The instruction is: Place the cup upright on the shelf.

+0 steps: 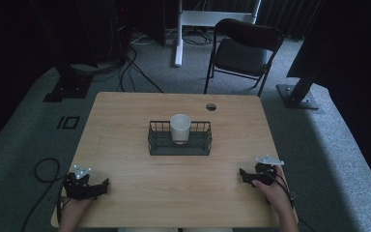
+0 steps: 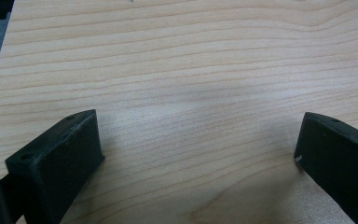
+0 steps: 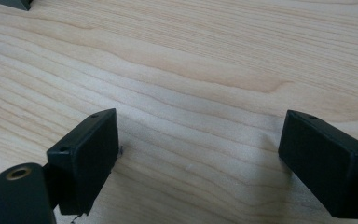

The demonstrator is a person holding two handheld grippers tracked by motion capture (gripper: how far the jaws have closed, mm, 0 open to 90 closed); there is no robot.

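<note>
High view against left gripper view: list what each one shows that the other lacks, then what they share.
High view alone: a white cup standing in a black wire basket, a folding chair beyond the table, and the right tongs in a hand. Left gripper view alone: close wood grain between two black jaws set wide apart. Shared: the wooden table and the left tongs.

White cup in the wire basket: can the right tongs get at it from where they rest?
Probably yes. The white cup stands upright above the basket rim, bare table lies between, and the right tongs are open and empty.
</note>
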